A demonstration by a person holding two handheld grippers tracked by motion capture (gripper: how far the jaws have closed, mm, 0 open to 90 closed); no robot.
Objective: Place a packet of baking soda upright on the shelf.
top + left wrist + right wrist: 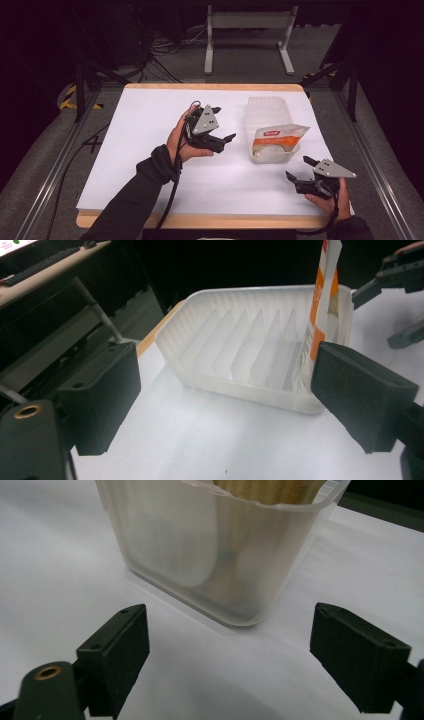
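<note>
Both claws (223, 131) (299, 169) wide open, empty

The high view looks forward and down from the person's side over the whole white worktop (150, 165). The left gripper view sits low, facing the ribbed side of the translucent bin (235, 347) from near. The right gripper view looks at the bin's (200, 545) end wall from closer still. All three share the bin (267, 107).
</note>
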